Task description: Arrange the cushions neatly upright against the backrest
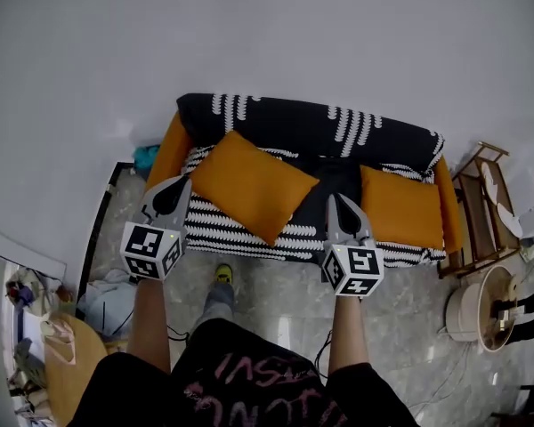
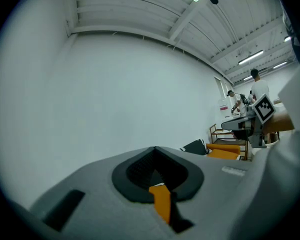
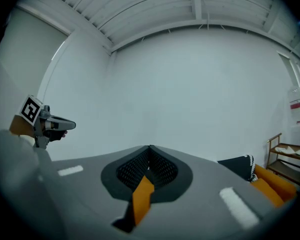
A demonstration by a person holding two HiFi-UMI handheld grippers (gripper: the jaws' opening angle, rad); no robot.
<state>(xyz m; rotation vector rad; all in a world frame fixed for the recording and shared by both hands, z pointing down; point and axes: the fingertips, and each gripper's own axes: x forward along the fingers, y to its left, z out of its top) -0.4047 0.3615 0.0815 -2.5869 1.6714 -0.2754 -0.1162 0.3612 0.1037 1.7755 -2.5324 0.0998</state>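
A sofa with a black-and-white patterned backrest [image 1: 311, 127] stands against the white wall. One orange cushion [image 1: 252, 185] lies tilted like a diamond on the left of the seat. A second orange cushion [image 1: 400, 207] lies flat on the right of the seat. My left gripper [image 1: 180, 183] is shut and empty, its tips over the sofa's left front corner, beside the tilted cushion. My right gripper [image 1: 336, 201] is shut and empty, over the seat's front between the two cushions. The left gripper view shows shut jaws [image 2: 155, 149] and the sofa's end [image 2: 222, 149]. The right gripper view shows the same [image 3: 150, 148].
A wooden side rack [image 1: 481, 207] stands right of the sofa, with a round white container [image 1: 481, 310] in front of it. A round wooden table [image 1: 58, 363] and bags [image 1: 107, 296] are at the lower left. People [image 2: 257, 86] stand far off in the left gripper view.
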